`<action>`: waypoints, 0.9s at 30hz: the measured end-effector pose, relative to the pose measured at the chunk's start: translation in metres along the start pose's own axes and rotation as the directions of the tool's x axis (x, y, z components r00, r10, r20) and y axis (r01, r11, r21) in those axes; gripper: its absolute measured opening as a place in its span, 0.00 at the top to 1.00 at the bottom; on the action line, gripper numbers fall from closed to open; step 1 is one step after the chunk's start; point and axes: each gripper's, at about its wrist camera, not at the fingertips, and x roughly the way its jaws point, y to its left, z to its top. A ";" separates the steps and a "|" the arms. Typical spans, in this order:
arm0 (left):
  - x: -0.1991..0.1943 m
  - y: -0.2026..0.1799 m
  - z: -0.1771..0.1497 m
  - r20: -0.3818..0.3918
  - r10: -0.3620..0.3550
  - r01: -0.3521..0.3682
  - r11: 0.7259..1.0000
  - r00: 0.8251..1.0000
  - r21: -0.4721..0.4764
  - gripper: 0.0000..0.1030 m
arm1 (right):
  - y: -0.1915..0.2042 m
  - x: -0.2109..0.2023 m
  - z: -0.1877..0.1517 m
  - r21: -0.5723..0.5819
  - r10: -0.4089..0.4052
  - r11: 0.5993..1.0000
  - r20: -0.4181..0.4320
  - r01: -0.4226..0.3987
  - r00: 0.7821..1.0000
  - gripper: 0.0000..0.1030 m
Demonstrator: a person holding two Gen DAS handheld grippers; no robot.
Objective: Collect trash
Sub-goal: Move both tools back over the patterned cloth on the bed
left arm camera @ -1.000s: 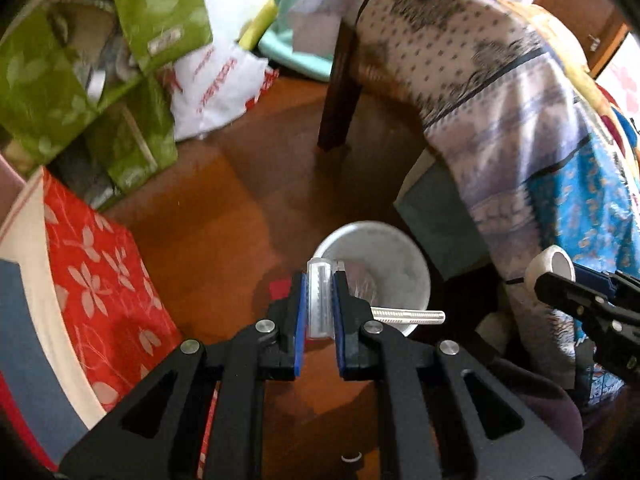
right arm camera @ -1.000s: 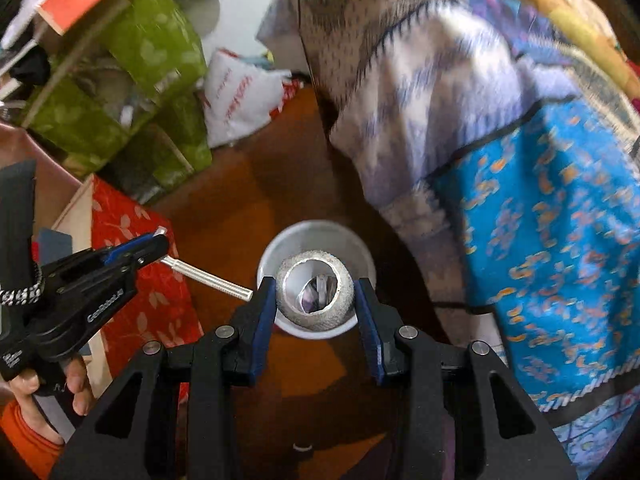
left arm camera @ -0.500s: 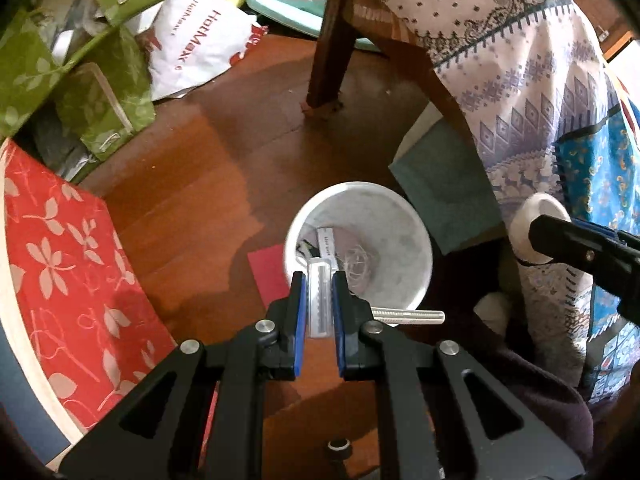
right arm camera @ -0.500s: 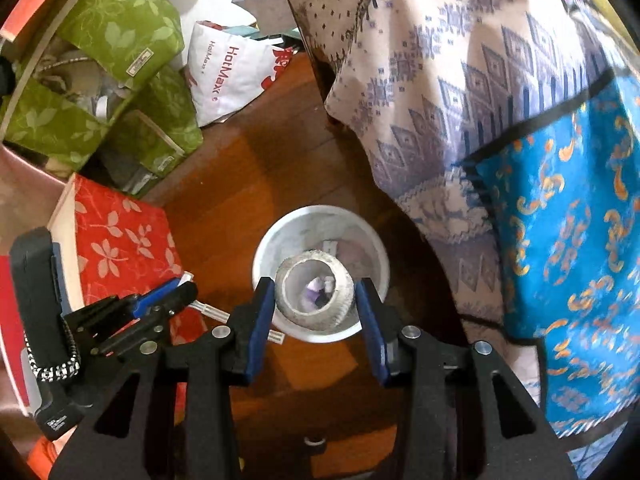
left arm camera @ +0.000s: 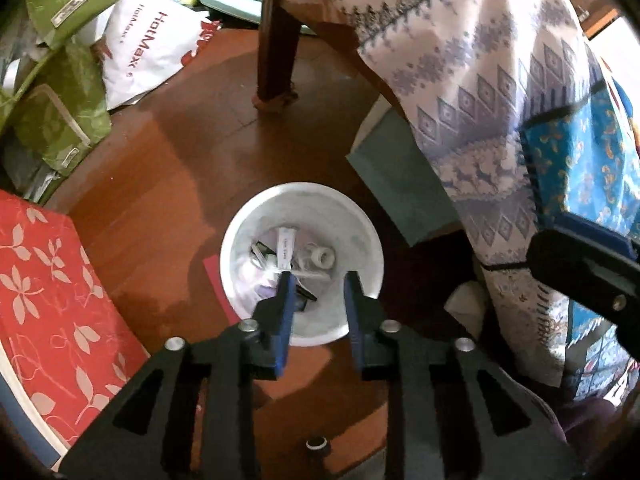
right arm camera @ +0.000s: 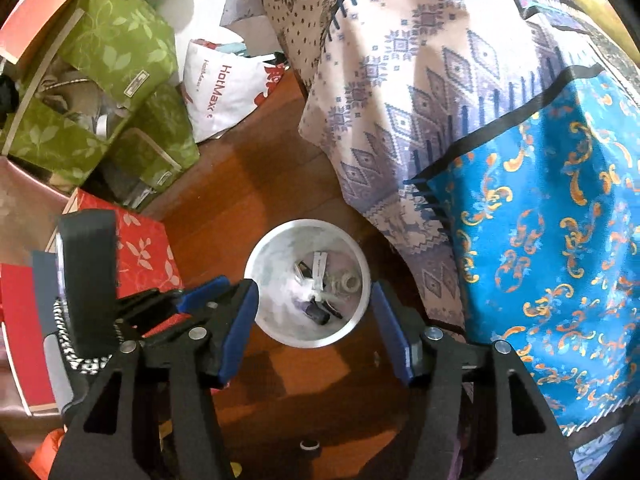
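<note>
While both grippers point down over the bin (left arm camera: 236, 240) on the floor (left arm camera: 160, 168), their jaws have just been opening – left gripper (left arm camera: 318, 280) and right gripper (right arm camera: 314, 300) hold nothing; trash (right arm camera: 320, 292) lies inside, bags (right arm camera: 116, 52) at ten o'clock.

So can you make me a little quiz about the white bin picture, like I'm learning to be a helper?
1. True or false: the round white plastic bin on the brown wooden floor already has trash inside.
2. Which gripper's jaws stand wider apart: A) left gripper B) right gripper?
3. Fill in: the red letters on the white plastic bag read ____.

Key: 1 true. 2 B. 3 HotMax.
</note>
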 end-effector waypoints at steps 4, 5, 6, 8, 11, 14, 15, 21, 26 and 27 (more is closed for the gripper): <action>-0.013 -0.007 -0.006 0.028 0.028 -0.030 0.999 0.999 0.044 0.76 | 0.000 -0.009 -0.005 -0.003 0.000 1.000 0.015 0.000 1.000 0.46; -0.018 -0.008 -0.008 0.036 0.032 -0.033 0.998 0.999 0.051 0.76 | 0.000 -0.012 -0.006 -0.007 -0.003 1.000 0.019 0.003 1.000 0.46; -0.023 -0.009 -0.009 0.044 0.032 -0.035 0.998 0.999 0.054 0.76 | -0.001 -0.014 -0.007 -0.011 -0.005 1.000 0.022 0.005 1.000 0.46; -0.037 -0.011 -0.012 0.067 0.029 -0.033 0.998 0.997 0.061 0.76 | 0.000 -0.019 -0.009 -0.019 -0.007 1.000 0.033 0.008 0.999 0.46; -0.060 -0.016 -0.014 0.110 0.031 -0.039 0.997 0.993 0.069 0.76 | -0.001 -0.032 -0.012 -0.026 -0.011 1.000 0.058 0.013 0.998 0.46; -0.087 -0.023 -0.016 0.165 0.035 -0.051 0.994 0.986 0.092 0.76 | -0.004 -0.053 -0.016 -0.023 -0.008 1.000 0.102 0.011 0.995 0.46; -0.096 -0.026 -0.017 0.184 0.038 -0.058 0.993 0.982 0.102 0.76 | -0.006 -0.058 -0.018 -0.022 -0.008 1.000 0.114 0.011 0.993 0.46; -0.153 -0.057 -0.020 0.304 0.024 -0.078 0.983 0.952 0.165 0.76 | -0.023 -0.109 -0.026 0.009 -0.025 1.000 0.235 0.024 0.972 0.46; -0.192 -0.102 -0.024 0.386 -0.008 -0.090 0.968 0.922 0.234 0.70 | -0.046 -0.155 -0.037 0.050 -0.057 0.998 0.335 0.043 0.940 0.46; -0.196 -0.110 -0.023 0.397 -0.004 -0.101 0.964 0.918 0.245 0.69 | -0.050 -0.163 -0.039 0.059 -0.062 0.997 0.348 0.044 0.935 0.46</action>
